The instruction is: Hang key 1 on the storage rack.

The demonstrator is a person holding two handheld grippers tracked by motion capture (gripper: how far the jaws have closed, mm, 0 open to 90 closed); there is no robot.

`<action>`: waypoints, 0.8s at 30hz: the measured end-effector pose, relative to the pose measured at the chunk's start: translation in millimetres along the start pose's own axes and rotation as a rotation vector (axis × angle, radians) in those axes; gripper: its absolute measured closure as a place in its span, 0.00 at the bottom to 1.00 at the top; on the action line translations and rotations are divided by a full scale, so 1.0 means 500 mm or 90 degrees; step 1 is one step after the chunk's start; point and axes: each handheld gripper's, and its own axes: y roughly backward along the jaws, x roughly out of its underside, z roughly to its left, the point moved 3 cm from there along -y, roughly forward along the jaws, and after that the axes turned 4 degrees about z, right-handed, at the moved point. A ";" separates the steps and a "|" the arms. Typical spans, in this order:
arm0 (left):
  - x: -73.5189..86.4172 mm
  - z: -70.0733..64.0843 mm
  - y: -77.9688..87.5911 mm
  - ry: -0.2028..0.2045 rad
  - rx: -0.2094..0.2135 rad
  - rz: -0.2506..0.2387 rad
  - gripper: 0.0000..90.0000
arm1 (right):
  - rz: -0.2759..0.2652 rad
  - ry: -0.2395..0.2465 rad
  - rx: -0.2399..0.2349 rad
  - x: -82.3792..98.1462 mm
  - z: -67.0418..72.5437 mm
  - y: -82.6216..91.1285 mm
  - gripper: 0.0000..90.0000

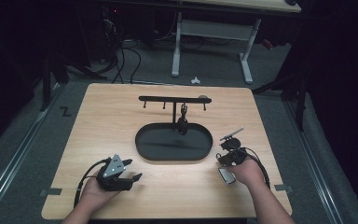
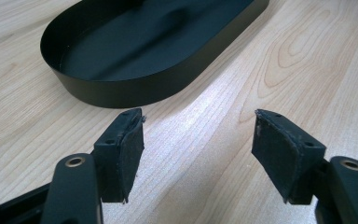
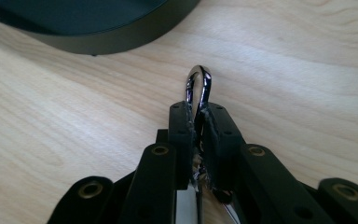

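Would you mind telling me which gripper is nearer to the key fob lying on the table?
Right. The right gripper sits just above the key fob, beside the same hand, and is shut on a metal ring. The left gripper rests open across the table.

the shiny metal ring (image 3: 199,86) stands on its edge, pinched between the right gripper (image 3: 198,122)'s closed jaws. its round top pokes out above them. a flat silver tag (image 1: 226,176) hangs under the hand, near the bench's right near side.
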 end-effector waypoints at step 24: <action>0.001 -0.002 -0.002 -0.003 -0.001 0.005 0.38 | 0.014 0.035 0.036 0.005 0.003 -0.011 0.93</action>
